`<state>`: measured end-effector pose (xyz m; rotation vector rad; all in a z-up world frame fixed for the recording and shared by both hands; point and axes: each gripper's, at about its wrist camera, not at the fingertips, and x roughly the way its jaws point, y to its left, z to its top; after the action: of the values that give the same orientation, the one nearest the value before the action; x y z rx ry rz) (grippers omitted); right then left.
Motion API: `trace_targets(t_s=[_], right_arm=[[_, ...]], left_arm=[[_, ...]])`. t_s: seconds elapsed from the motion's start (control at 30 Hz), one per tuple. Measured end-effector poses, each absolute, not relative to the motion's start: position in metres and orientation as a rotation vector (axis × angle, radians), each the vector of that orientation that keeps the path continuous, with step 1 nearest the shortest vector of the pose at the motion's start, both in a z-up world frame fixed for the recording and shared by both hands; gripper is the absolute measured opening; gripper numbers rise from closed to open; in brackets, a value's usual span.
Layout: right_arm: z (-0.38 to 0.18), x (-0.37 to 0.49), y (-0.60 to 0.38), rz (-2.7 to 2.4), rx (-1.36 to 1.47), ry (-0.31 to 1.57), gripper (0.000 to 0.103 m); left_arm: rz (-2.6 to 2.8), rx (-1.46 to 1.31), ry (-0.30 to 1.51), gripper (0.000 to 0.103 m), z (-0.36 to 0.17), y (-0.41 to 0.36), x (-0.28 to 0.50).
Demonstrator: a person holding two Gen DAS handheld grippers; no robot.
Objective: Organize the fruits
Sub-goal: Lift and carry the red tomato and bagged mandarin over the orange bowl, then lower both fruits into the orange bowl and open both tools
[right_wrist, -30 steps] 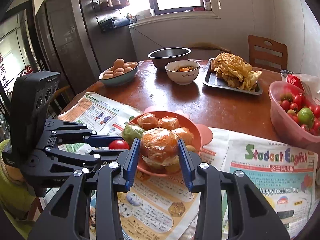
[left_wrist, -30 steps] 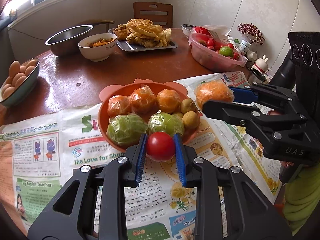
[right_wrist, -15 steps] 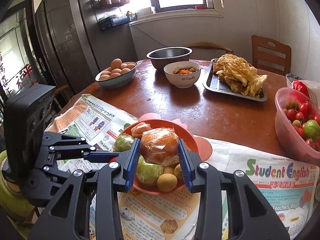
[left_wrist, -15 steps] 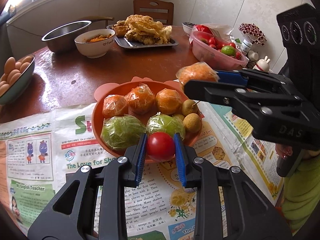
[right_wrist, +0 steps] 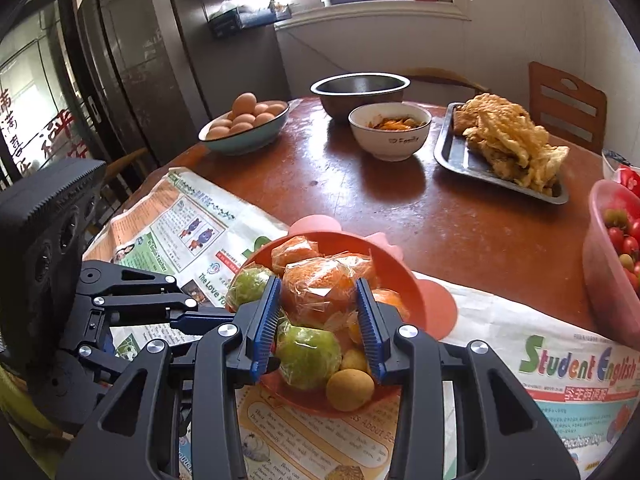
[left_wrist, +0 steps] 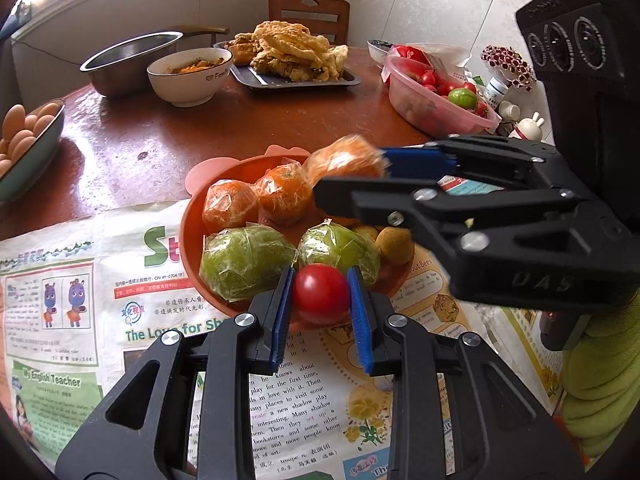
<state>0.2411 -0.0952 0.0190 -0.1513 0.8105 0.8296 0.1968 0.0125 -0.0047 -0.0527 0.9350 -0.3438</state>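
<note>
An orange bowl [left_wrist: 192, 216] sits on newspaper and holds wrapped oranges [left_wrist: 230, 206], two wrapped green fruits [left_wrist: 244, 264] and small yellow-brown fruits [left_wrist: 394, 246]. My left gripper [left_wrist: 322, 296] is shut on a red tomato [left_wrist: 320, 292] at the bowl's near rim. My right gripper [right_wrist: 318, 300] is shut on a wrapped orange [right_wrist: 318, 290] and holds it over the bowl [right_wrist: 404, 276]; in the left wrist view the right gripper reaches in from the right with that orange [left_wrist: 346, 160] above the bowl's far side.
On the brown table stand a pink tub of tomatoes [left_wrist: 424, 108], a tray of fried food [left_wrist: 288, 56], a white bowl [left_wrist: 188, 76], a steel bowl [left_wrist: 128, 60] and a bowl of eggs [right_wrist: 244, 124]. Newspaper [right_wrist: 560, 380] covers the near side.
My right gripper has carried the wrapped orange from beside the bowl to over it. My left gripper has moved slightly closer to the bowl's rim, still holding the tomato.
</note>
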Motion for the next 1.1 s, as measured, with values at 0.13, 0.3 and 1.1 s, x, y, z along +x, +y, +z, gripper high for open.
trace_targets(t_s=[0.13, 0.3, 1.1], right_arm=[[0.013, 0.246, -0.089, 0.847, -0.158, 0.829, 0.037], [0.007, 0.249, -0.083, 0.867, -0.167, 0.847, 0.037], [0.013, 0.248, -0.088, 0.851, -0.156, 0.835, 0.047]], left_arm=[[-0.348, -0.054, 0.933, 0.020, -0.005, 0.012, 0.197], [-0.350, -0.050, 0.934, 0.020, -0.005, 0.012, 0.196], [-0.352, -0.063, 0.946, 0.020, -0.006, 0.013, 0.193]])
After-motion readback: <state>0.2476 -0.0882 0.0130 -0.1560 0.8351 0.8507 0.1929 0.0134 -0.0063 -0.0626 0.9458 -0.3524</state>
